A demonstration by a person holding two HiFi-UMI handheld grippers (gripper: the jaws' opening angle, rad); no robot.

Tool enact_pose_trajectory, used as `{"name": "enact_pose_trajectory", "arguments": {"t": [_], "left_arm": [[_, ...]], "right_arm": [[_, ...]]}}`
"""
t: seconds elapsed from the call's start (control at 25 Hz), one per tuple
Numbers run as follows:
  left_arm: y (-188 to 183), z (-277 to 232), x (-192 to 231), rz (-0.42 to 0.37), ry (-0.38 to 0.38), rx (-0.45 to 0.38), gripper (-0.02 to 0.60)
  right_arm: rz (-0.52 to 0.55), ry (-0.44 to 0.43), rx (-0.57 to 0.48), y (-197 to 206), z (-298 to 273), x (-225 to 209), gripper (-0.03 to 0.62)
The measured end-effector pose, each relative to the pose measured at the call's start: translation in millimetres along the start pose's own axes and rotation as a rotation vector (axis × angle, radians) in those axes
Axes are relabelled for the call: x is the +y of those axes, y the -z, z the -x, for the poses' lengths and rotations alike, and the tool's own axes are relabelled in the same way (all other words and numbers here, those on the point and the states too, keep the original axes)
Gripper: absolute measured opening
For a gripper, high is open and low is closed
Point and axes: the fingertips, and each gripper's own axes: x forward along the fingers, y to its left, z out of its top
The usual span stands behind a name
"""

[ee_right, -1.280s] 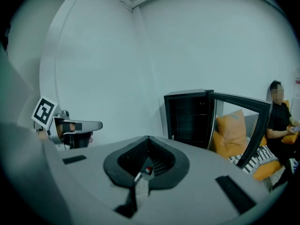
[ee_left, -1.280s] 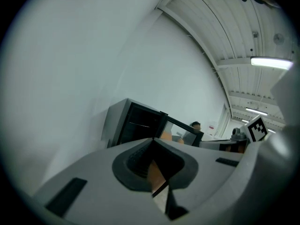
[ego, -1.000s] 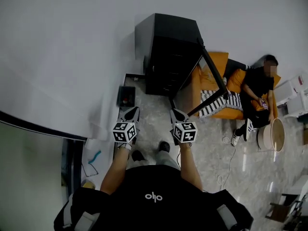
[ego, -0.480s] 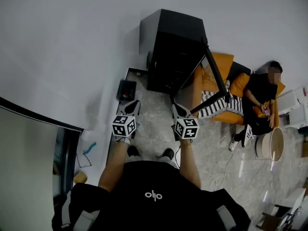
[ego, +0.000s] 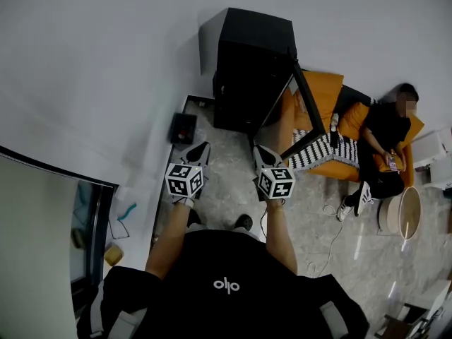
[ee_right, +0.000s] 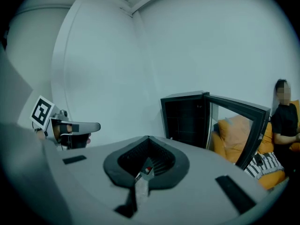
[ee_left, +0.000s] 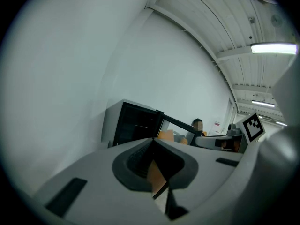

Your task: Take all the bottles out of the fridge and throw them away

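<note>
Far left, a glass panel (ego: 86,221) along the wall, of no part in the job. Next, down on the grey floor (ego: 226,189) against the wall, a small open-topped black box (ego: 183,127), close beside the fridge and so perhaps the bin for the throwaways, though not certain. Then the left gripper (ego: 200,151), carried out ahead of the body and aimed at the fridge, fingers (ee_left: 84,177) pressed together with nothing between them, likely shut merely for carrying. Dead ahead, the black fridge (ego: 254,41), backed against the wall, its glass door (ego: 311,99) swung wide to the right, leaving the shelves open to reach. No bottles to be made out in any view: inside, only darkness and faint shelf lines, fitting either bottles hidden in there or a fridge already cleared. Beside the left one, the right gripper (ego: 261,154), likewise pointed at the opening, fingers (ee_right: 220,172) closed on nothing. Behind the door, an orange sofa (ego: 321,87) with a seated person (ego: 385,129); far right, a round tub (ego: 402,210) on the floor.
</note>
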Motion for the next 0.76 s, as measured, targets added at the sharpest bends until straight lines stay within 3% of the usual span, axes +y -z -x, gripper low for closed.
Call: {"name": "enact_pose_trajectory", "arguments": {"t": [0.76], "left_arm": [[-0.8,-27.8,-50.8,-0.032,0.007,-0.008,0.006]], "right_arm": [[-0.013,-0.015,-0.020,5.2,31.0,-43.2,0.008]]}}
